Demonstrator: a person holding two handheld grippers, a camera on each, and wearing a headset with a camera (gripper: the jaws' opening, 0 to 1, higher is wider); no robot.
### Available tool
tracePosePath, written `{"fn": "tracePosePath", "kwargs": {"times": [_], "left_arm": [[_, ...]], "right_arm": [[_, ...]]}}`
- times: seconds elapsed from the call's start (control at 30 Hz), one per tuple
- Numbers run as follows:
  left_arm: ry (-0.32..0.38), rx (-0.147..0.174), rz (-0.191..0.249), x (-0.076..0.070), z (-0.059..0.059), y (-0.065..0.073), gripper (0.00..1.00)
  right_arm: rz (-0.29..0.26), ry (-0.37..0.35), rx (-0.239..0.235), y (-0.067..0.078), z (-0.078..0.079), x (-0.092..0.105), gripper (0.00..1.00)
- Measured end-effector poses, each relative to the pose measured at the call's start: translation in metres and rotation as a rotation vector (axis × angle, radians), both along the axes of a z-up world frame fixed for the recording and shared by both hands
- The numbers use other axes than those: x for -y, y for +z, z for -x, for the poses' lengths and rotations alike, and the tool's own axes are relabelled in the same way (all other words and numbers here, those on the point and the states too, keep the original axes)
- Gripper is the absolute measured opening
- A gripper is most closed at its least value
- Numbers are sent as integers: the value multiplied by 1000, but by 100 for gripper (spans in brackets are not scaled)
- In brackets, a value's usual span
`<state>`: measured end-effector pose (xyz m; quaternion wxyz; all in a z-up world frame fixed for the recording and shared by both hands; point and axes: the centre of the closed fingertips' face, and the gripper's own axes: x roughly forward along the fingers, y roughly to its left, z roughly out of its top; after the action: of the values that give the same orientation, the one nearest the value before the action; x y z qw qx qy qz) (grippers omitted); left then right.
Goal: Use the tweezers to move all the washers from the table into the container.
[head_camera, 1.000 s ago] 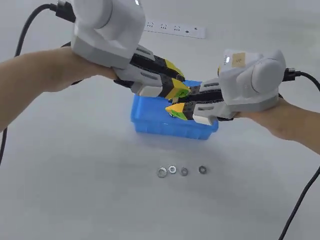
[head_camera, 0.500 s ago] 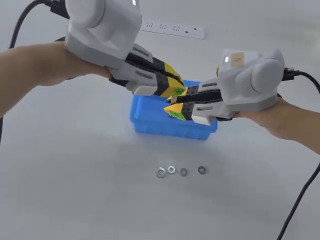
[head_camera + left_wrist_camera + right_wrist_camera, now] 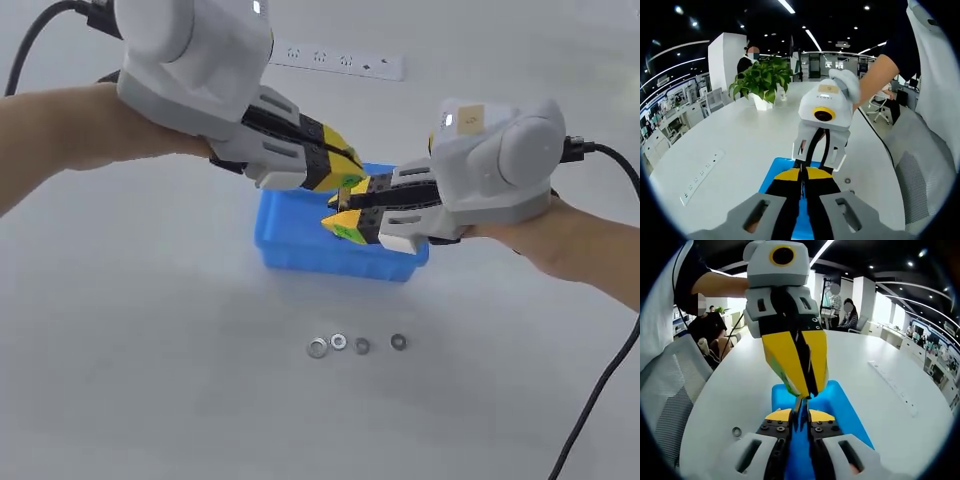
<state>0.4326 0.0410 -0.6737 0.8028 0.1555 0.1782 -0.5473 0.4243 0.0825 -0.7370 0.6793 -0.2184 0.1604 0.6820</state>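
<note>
The left gripper (image 3: 352, 180) and right gripper (image 3: 336, 222) met over the container (image 3: 290, 245), both pressed together on the tweezers (image 3: 799, 406), it seemed. One should grip firmly before the other released; the washers (image 3: 338, 343) lay nearer.

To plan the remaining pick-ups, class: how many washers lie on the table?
4, in a row on the table before the blue container: leftmost washer, second, third, rightmost. Others may lie hidden inside it.

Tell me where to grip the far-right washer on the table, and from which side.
Grip the far-right washer across its ring, from straight above, probably one tip in the hole and one outside. It lies flat on the table, with a gap to the other washers.
</note>
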Motion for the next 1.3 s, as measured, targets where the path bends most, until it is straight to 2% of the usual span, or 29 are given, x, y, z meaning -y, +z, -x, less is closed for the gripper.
{"fn": "tracePosePath", "kwargs": {"times": [0.23, 0.27, 0.3, 0.33, 0.43, 0.47, 0.57, 0.6, 0.63, 0.73, 0.8, 0.87, 0.93, 1.03, 1.13, 1.2, 1.27, 1.3], "left_arm": [[9, 1, 25, -1, -6, 2, 5], [11, 17, 11, 1, -7, -1, 5], [-18, 35, -20, 1, -4, -4, 5], [-34, 41, -24, 7, 3, -4, 5], [-50, 77, -17, 11, 8, 2, 5], [-42, 90, -10, 11, 7, 4, 5], [0, 105, 20, 6, -2, 13, 5], [-3, 100, 19, 5, -2, 14, 5], [10, 125, 22, 4, -5, 17, 5], [11, 137, 36, 1, -6, 26, 5], [8, 139, 25, -1, -7, 28, 5], [8, 160, 10, -5, -9, 29, 5], [12, 147, 18, -9, -10, 30, 5], [20, 155, 24, -12, -11, 35, 5], [29, 141, 38, -13, -10, 37, 5], [22, 144, 28, -13, -7, 35, 5], [-1, 166, 0, -13, -3, 35, 5], [-14, 193, -10, -12, 0, 39, 5]], "right_arm": [[-20, -6, -24, 8, 2, 0, 17], [-20, -8, -25, 9, 2, 0, 19], [-20, -9, -27, 8, 2, 0, 19], [-14, -9, -26, 8, 2, 0, 19], [1, -5, -26, 4, 4, 1, 23], [6, -6, -26, 3, 5, 2, 24], [18, -11, -19, 0, 3, 5, 27], [17, -20, -11, 1, 2, 7, 29], [20, -28, -7, 2, 1, 8, 30], [19, -52, 9, 7, -3, 15, 33], [-6, -78, 5, 12, -6, 18, 36], [-12, -90, -2, 12, -10, 22, 38], [-14, -98, -2, 13, -10, 25, 39], [-26, -114, -17, 16, -8, 30, 45], [-46, -123, -25, 19, -6, 34, 57], [-51, -125, -30, 20, -4, 37, 63], [-53, -121, -33, 22, 1, 40, 66], [-57, -119, -37, 23, 3, 41, 68]]}}
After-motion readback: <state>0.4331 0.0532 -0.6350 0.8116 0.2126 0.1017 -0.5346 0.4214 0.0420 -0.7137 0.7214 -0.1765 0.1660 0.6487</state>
